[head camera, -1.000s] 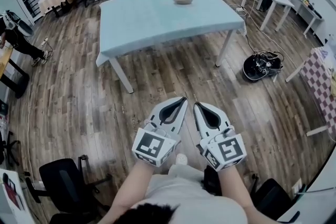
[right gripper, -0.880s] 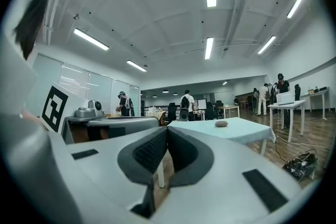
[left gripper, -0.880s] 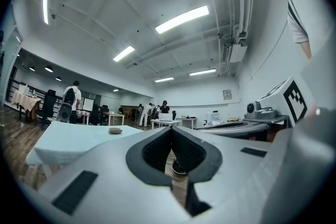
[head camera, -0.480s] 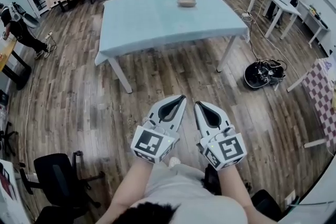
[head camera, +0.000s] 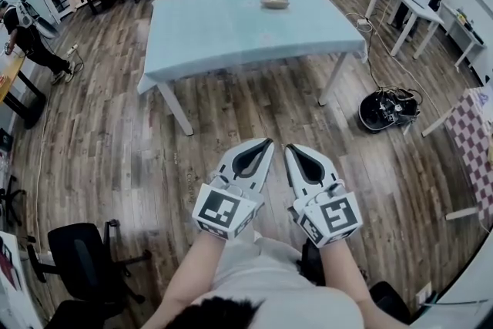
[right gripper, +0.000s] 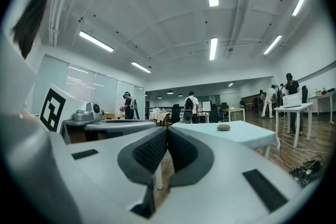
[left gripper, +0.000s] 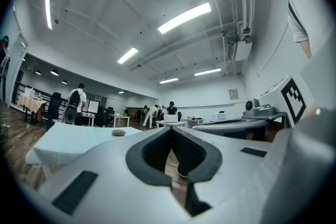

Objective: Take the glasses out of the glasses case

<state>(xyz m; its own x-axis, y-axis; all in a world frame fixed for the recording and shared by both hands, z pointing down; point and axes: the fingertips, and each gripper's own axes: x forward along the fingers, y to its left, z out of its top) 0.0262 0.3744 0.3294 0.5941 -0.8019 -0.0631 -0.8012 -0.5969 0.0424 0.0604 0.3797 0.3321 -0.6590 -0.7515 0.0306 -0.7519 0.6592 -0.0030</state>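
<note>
A glasses case is seen far back on a pale blue table over wooden floor. The left gripper and right gripper are held closed, empty, well apart from it.

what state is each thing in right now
left tool: shut, nothing between its jaws
right tool: shut, nothing between its jaws
table: upright, covered with a pale blue cloth
glasses case: lying on the table, looks closed, far from both tools
</note>
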